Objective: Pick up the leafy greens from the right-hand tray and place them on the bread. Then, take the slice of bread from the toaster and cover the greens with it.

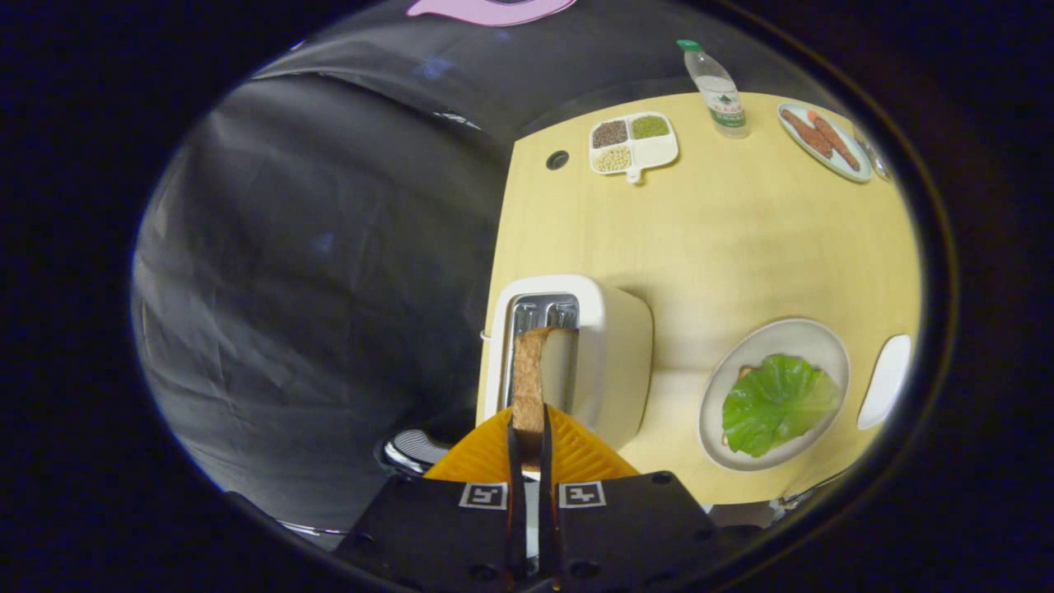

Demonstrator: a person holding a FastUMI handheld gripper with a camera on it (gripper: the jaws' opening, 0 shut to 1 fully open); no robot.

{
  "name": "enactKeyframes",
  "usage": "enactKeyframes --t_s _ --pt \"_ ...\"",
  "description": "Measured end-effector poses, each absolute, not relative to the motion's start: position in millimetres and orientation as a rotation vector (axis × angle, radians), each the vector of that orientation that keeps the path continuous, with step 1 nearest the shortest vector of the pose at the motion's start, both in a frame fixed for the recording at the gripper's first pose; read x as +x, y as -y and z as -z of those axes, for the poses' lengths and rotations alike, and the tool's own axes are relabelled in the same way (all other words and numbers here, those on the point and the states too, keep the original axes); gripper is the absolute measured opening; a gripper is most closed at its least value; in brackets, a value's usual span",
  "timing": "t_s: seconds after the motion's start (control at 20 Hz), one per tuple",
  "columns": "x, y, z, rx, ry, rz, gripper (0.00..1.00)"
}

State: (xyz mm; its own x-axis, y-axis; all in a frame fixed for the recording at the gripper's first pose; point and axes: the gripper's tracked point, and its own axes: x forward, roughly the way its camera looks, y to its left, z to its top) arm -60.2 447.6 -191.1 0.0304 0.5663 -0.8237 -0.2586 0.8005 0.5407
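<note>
A slice of bread (528,375) stands on edge between my fingers, lifted above the slot of the white toaster (613,354). My gripper (528,428) is shut on the slice, both fingers pressed against its two faces. To the right of the toaster lies a grey-white plate (811,333) holding a green leaf (778,403). The leaf covers another slice of bread (744,371), of which just a corner peeks out. The toaster sits at the table's left edge.
A white tray (885,380) lies right of the plate. At the table's far side stand a divided dish of grains (632,142), a water bottle (718,89) and a plate with sausages (825,142). A round hole (557,160) marks the table (725,239) near its left edge.
</note>
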Motion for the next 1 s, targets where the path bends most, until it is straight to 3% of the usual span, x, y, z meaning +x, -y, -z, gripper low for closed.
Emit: enactKeyframes --t_s 0.55,1.0 --pt "-44 -355 139 0.491 -1.342 -0.715 0.09" --pt "-28 -248 239 0.471 -1.340 -0.554 0.08"
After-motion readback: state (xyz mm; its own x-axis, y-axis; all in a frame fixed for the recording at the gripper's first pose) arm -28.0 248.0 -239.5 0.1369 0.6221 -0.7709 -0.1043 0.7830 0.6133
